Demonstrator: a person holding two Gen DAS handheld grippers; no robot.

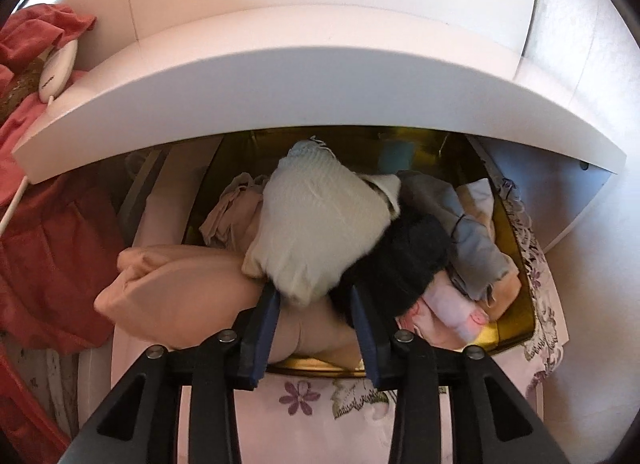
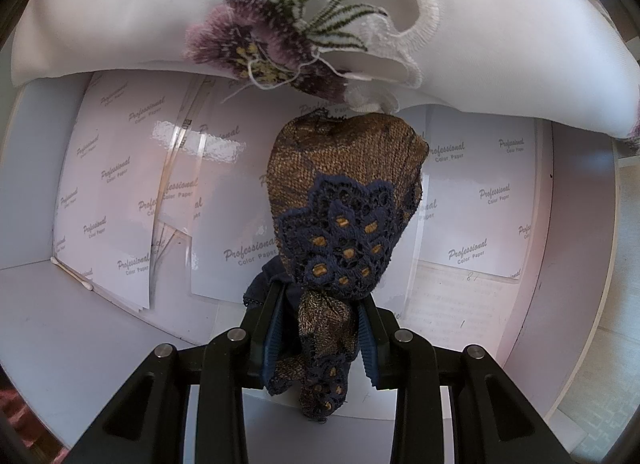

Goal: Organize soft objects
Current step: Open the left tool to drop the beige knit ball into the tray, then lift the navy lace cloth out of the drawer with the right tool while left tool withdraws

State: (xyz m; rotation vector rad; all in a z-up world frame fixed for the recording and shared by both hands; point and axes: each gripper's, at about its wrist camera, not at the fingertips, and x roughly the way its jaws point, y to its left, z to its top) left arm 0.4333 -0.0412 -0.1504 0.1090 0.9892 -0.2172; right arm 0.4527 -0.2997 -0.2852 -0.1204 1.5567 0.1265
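In the left wrist view a gold box [image 1: 520, 264] is heaped with soft items: a white knitted bundle [image 1: 316, 224] on top, a black cloth [image 1: 404, 260], a grey-blue cloth [image 1: 476, 248], a pink piece [image 1: 452, 312] and a peach cloth [image 1: 180, 288] spilling over the left rim. My left gripper [image 1: 315, 290] is open, with the white bundle's near end lying between its fingers. In the right wrist view my right gripper [image 2: 322, 300] is shut on a brown mesh cloth with navy lace [image 2: 344, 200], which hangs down over a white drawer floor [image 2: 100, 344].
A white shelf board [image 1: 320, 80] overhangs the box's far side. Red fabric [image 1: 48, 224] and a white corded device [image 1: 58, 68] lie at the left. A flower-embroidered cloth [image 1: 304, 396] lies under the box. Printed paper sheets [image 2: 120, 192], a cotton swab [image 2: 72, 274] and embroidered white cloth [image 2: 260, 44] are around the drawer.
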